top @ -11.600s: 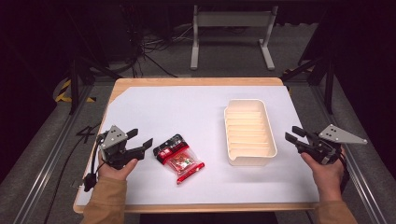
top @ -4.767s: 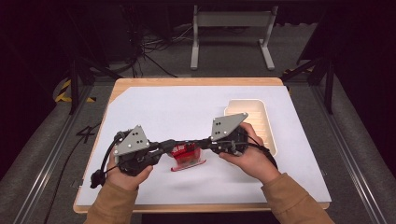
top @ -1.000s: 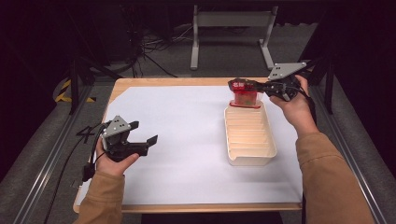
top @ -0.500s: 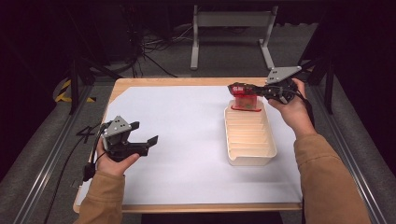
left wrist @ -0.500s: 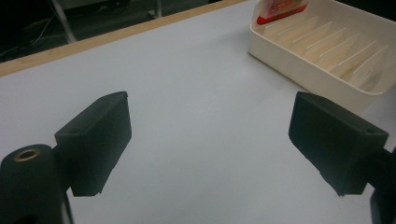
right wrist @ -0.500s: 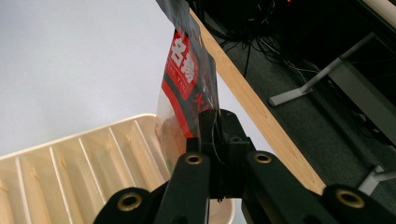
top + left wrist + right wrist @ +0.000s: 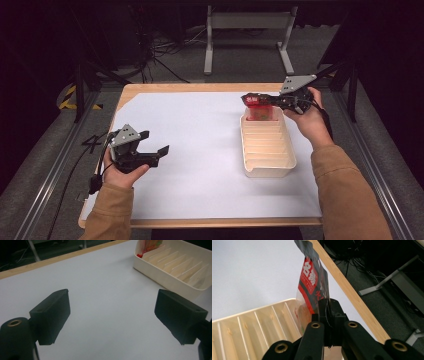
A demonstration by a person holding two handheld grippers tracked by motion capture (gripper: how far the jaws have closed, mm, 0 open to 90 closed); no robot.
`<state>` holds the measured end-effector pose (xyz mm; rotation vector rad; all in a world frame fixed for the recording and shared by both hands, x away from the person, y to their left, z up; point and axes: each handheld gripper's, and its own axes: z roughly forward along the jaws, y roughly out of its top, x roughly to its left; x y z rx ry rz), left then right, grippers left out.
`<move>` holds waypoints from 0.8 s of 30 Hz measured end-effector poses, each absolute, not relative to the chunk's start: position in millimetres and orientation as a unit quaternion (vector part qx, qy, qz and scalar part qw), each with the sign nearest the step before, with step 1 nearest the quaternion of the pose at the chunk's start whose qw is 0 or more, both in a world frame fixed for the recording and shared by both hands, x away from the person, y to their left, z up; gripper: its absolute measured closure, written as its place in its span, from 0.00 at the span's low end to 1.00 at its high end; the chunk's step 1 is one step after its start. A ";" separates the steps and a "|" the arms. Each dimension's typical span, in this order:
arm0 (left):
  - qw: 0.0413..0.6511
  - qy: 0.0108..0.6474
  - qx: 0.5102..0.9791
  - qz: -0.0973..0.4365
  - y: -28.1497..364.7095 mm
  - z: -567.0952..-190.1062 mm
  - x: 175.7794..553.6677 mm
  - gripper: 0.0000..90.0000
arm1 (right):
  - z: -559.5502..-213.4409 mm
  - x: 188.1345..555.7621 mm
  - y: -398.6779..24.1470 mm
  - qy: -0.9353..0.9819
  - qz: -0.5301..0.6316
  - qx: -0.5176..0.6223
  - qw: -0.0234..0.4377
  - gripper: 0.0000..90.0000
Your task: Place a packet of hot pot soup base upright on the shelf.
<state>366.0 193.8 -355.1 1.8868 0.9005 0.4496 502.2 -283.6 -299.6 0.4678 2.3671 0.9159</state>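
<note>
One red snack packet (image 7: 259,107) is pinched between the jaws of the right gripper (image 7: 256,98), which are pressed together on the packet's upper edge. In the right gripper view the packet (image 7: 312,287) is seen hanging from the closed jaws, its clear lower part reaching down into the end compartment of the tray (image 7: 249,322). White characters are printed on its red face.

One cream tray (image 7: 270,165) is set on the table (image 7: 200,150) toward the right edge, its long side running from the far edge toward the near edge. It is divided by ribs into a row of narrow compartments; about seven can be counted in the high view. The packet is held upright over the compartment nearest the table's far edge, and whether it rests on the tray's floor cannot be told.

The left gripper (image 7: 155,150) is held near the left edge of the table, well apart from the tray. Its two jaws are spread wide, and nothing is between them; in the left gripper view only the bare white table surface (image 7: 105,302) is seen between its pads, with the tray (image 7: 160,275) and the packet (image 7: 150,245) farther off.

Two grippers, one packet and one tray are counted in all.
</note>
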 end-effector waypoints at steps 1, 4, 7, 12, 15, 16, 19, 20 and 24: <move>0.480 0.369 0.774 0.184 193.9 -355.3 366.2 0.16 | -300.7 502.7 -283.5 0.882 0.341 0.174 0.276 0.99; 0.479 0.368 0.775 0.185 194.2 -355.7 366.7 0.16 | -303.6 503.6 -283.5 0.881 0.342 0.178 0.272 0.99; 0.478 0.370 0.775 0.183 194.1 -356.0 366.7 0.16 | -306.5 504.6 -283.5 0.882 0.342 0.180 0.268 0.99; 0.478 0.371 0.775 0.183 194.6 -356.3 367.1 0.16 | -310.8 505.3 -284.0 0.883 0.342 0.183 0.262 0.99; 0.477 0.374 0.775 0.180 194.6 -356.5 366.7 0.15 | -312.9 505.5 -284.5 0.883 0.344 0.186 0.260 0.98; 0.477 0.373 0.775 0.181 194.6 -356.6 367.0 0.15 | -313.7 505.5 -285.0 0.883 0.346 0.189 0.256 0.98; 0.477 0.373 0.776 0.179 194.6 -357.0 367.2 0.15 | -315.2 506.1 -286.3 0.883 0.345 0.191 0.253 0.97; 0.477 0.373 0.776 0.179 194.6 -357.1 367.3 0.15 | -316.0 506.2 -286.7 0.884 0.345 0.192 0.252 0.97; 0.476 0.372 0.776 0.181 195.2 -357.3 367.9 0.15 | -318.3 506.1 -287.4 0.884 0.345 0.195 0.249 0.96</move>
